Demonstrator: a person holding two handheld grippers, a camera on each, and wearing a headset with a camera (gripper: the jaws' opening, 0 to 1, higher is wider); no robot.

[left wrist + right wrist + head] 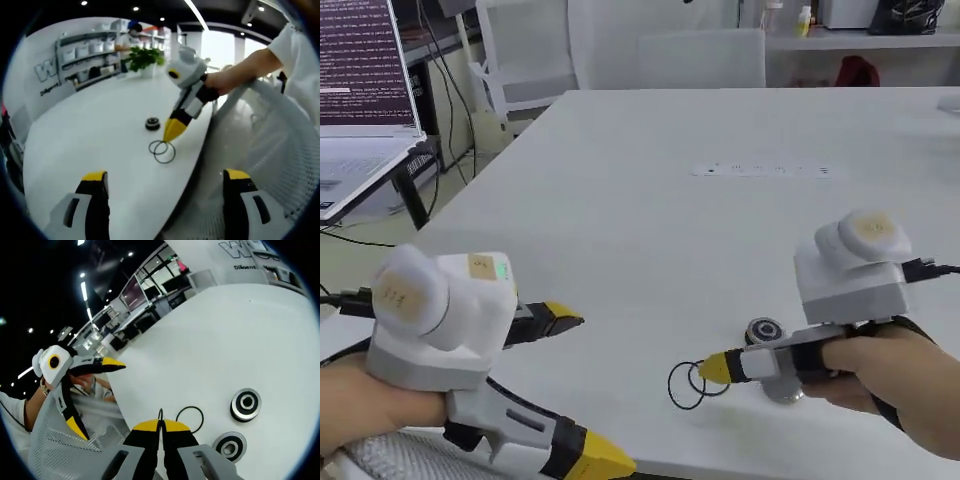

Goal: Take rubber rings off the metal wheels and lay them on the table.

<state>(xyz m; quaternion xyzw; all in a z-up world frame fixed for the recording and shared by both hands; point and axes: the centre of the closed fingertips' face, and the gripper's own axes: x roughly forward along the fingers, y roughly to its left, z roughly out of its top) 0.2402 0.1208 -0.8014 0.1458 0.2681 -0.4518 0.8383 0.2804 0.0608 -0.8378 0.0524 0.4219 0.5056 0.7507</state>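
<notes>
Nearest in, the right tongs (160, 426) are seen pressed shut. A thin first ring (160, 413) is caught edge-on between the tips, so it is judged to be gripped. Just ahead and slightly right of those tips, a second ring (190, 407) is laid flat on the tabletop (210, 330). In the head view the two rings are seen overlapping.

Close to the right of the tips, a grey wheel (230, 446) is spotted. Further ahead and to the right, a dark-rimmed wheel (246, 404) is found, possibly with rubber on it.

Well apart to the left, the left tongs (166, 175) are held wide open and empty.

Only a release seems needed: the first ring is held right at the tabletop, in line with the slit of the tongs. The dark-rimmed wheel is reached more easily by the right tongs.
</notes>
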